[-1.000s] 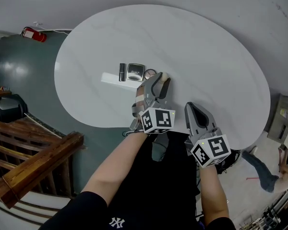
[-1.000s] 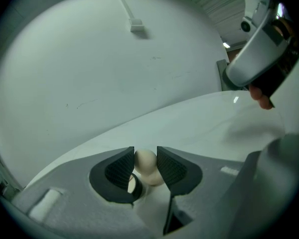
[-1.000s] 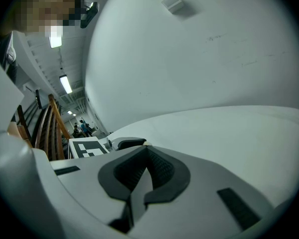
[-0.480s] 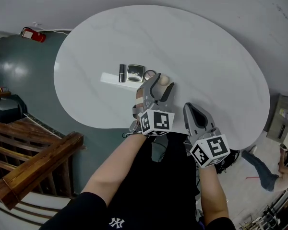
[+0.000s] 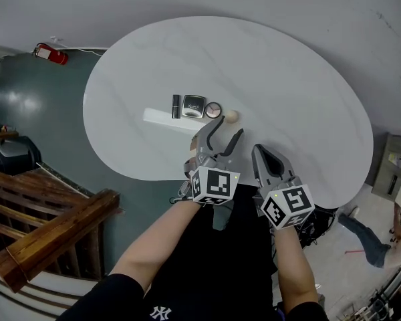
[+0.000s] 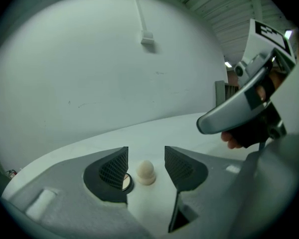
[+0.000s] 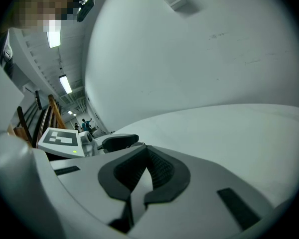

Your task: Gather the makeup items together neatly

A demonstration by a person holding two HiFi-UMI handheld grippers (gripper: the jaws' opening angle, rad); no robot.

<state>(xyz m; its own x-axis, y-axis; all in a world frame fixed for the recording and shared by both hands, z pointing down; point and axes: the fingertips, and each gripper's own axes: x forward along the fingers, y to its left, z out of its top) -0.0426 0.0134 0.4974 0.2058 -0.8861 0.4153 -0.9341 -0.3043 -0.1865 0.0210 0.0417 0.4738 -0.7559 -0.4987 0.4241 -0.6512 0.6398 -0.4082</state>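
Four makeup items lie in a row on the white oval table (image 5: pixel 301 79): a black tube (image 5: pixel 176 105), a rectangular compact (image 5: pixel 193 105), a round compact (image 5: pixel 213 109) and a beige sponge (image 5: pixel 232 116). My left gripper (image 5: pixel 227 127) stands open just short of the sponge, touching nothing. In the left gripper view the sponge (image 6: pixel 145 172) sits on the table beyond the open left gripper (image 6: pixel 146 158), and the round compact (image 6: pixel 125 182) peeks out behind the left jaw. My right gripper (image 5: pixel 259 151) hovers at the table's near edge, shut and empty, as the right gripper view shows too (image 7: pixel 147 171).
The table's near edge runs under both grippers. A wooden railing (image 5: pixel 47 236) and dark floor lie at the left, with a red extinguisher (image 5: pixel 51 52) further back. A person's leg (image 5: pixel 364 239) shows at the far right.
The left gripper opened and let go of the sponge, which now stands beside the round compact. The gripper then drew back toward me. The right gripper barely moved.
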